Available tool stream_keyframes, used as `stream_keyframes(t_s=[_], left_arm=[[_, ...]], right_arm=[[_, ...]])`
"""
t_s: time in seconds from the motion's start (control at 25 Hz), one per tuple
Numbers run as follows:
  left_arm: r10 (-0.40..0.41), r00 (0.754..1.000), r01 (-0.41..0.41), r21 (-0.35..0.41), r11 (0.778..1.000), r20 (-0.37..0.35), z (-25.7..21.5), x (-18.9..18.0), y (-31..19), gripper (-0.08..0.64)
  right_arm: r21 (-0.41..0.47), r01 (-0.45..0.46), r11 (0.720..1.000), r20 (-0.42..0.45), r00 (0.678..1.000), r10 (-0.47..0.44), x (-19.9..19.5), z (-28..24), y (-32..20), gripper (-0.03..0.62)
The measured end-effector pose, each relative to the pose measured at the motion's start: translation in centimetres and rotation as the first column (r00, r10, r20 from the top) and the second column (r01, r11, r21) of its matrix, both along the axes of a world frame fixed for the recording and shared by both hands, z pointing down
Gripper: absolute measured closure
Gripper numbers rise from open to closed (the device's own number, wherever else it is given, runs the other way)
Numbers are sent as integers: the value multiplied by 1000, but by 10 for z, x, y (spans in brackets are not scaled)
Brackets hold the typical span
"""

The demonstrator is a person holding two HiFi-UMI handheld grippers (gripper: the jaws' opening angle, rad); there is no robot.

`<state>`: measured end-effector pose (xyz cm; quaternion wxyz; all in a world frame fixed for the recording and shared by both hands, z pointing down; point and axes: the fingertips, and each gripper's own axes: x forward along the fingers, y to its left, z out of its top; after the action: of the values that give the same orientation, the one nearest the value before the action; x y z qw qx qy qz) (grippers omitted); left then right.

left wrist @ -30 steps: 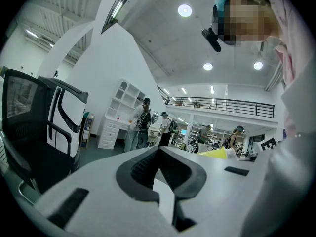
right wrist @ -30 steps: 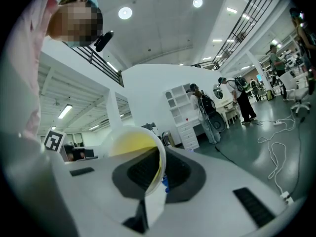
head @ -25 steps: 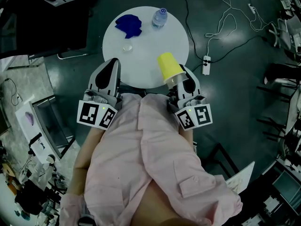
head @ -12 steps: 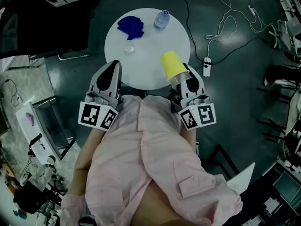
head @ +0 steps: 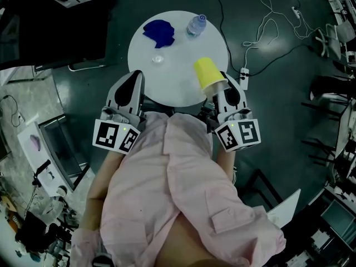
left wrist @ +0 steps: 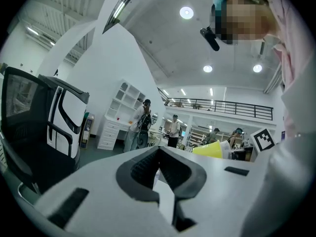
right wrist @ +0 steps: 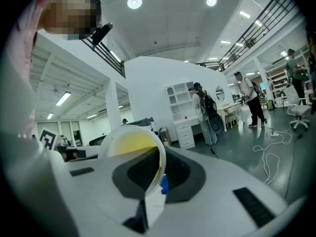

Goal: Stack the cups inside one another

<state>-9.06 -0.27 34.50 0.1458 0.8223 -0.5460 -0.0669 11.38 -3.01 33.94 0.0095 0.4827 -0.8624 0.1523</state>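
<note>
1. Table (head: 178, 85): round and white. It lies below the yellow cup and carries everything else listed here.
2. Left gripper (head: 133, 78): well to the left of the yellow cup, at the table's near rim. In its own view I read the jaws as closed together with nothing between them.
3. Right gripper (head: 219, 89): directly behind the yellow cup, on my side of it. Its jaws are clamped on the cup's rim, one jaw inside the mouth and one outside the wall.
4. Yellow cup (head: 206, 73): held off the table by the right gripper. Its long axis runs roughly level, with the mouth facing back toward the jaws and the closed end pointing out over the table.
5. Blue cloth (head: 158, 32): crumpled, beyond the yellow cup and to its left, well apart from it.
6. Bottle (head: 196, 24): upright, beyond the yellow cup and almost straight ahead of its closed end.
7. Small clear round thing (head: 158, 59): to the left of the yellow cup and slightly beyond it. It is too small for me to say whether it is a second cup. If it is, I judge that it lies nearer the left gripper, and that the yellow cup would have to swing leftward and tip upright to nest with it.
</note>
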Motion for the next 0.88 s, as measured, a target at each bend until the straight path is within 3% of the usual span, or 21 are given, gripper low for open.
stream_keyframes(t_s=[0.36, 0.56, 0.88], left_arm=[[29, 1000, -29, 5, 1000, -7, -10, -24, -11, 551], [50, 999, -50, 12, 999, 9, -11, -33, -16, 551], [86, 995, -86, 7, 996, 47, -9, -43, -21, 551]], right_arm=[[-36, -39, 999, -56, 998, 37, -23, 0, -11, 554], [5, -44, 999, -115, 992, 45, -35, 2, -11, 554], [-1, -76, 997, -125, 989, 75, -36, 5, -16, 554]])
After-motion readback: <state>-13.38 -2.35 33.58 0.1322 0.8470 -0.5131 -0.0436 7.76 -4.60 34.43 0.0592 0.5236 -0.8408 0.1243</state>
